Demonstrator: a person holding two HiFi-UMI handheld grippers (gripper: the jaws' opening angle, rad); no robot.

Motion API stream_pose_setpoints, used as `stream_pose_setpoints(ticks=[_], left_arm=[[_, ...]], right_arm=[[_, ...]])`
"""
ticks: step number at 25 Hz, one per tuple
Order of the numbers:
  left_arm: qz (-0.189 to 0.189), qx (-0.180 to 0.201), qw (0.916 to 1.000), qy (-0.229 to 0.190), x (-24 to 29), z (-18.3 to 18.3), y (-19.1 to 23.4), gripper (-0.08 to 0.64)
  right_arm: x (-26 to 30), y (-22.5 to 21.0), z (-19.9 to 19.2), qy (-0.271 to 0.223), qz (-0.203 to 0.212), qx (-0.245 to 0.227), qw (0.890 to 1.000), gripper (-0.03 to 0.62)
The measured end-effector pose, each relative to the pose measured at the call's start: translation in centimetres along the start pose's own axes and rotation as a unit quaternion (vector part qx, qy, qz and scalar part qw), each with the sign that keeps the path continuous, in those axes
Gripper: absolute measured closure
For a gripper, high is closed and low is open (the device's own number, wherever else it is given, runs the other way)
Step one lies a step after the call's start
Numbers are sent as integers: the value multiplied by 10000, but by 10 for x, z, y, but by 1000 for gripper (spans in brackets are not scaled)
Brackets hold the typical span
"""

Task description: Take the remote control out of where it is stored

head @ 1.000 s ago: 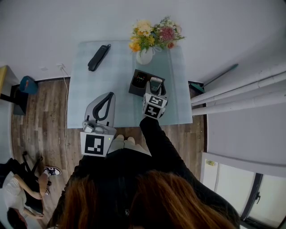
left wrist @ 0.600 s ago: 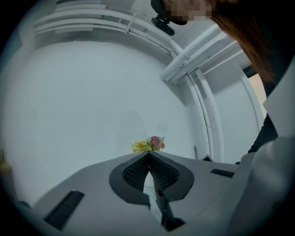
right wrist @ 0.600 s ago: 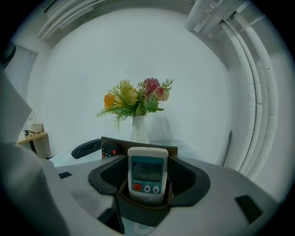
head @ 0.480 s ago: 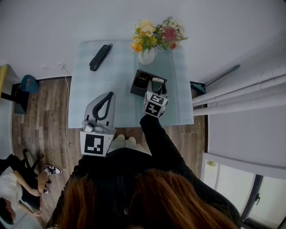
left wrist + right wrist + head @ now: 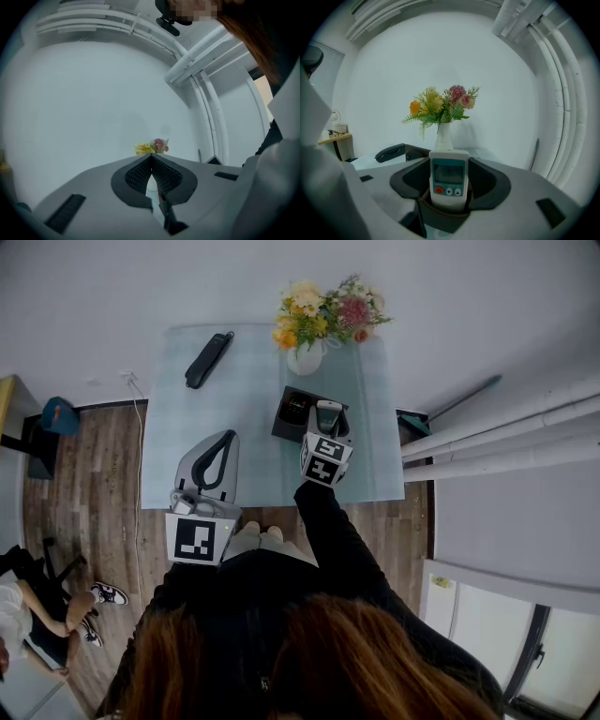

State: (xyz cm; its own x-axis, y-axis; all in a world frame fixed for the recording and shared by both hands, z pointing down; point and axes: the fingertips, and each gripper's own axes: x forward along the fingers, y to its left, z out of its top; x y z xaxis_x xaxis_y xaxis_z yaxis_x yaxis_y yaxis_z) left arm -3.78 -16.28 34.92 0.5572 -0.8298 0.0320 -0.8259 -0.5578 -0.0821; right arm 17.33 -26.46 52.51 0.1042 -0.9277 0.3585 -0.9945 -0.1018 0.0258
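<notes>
The right gripper (image 5: 449,185) pinches the remote (image 5: 449,161) at the box (image 5: 279,427), the left gripper (image 5: 151,159) hangs near the box, pressed shut on nothing, and next the remote should go straight up.

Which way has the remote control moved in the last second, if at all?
No. The remote control stands in the black holder just below the flower vase, as before, with the right tool closed on it.

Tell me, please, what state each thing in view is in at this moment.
Left gripper, shut, empty.
Right gripper, shut on the remote control.
Remote control, upright between the jaws, at the holder.
Holder, resting on the table.
Vase of flowers, upright.
</notes>
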Motion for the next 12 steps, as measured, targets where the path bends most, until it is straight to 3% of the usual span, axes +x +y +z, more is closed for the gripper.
stream_pose_setpoints(ticks=[12], left_arm=[[31,-3,10000,-17,-2,0,-1,555]], right_arm=[[-17,6,42,-538,149,-128,9984,334]])
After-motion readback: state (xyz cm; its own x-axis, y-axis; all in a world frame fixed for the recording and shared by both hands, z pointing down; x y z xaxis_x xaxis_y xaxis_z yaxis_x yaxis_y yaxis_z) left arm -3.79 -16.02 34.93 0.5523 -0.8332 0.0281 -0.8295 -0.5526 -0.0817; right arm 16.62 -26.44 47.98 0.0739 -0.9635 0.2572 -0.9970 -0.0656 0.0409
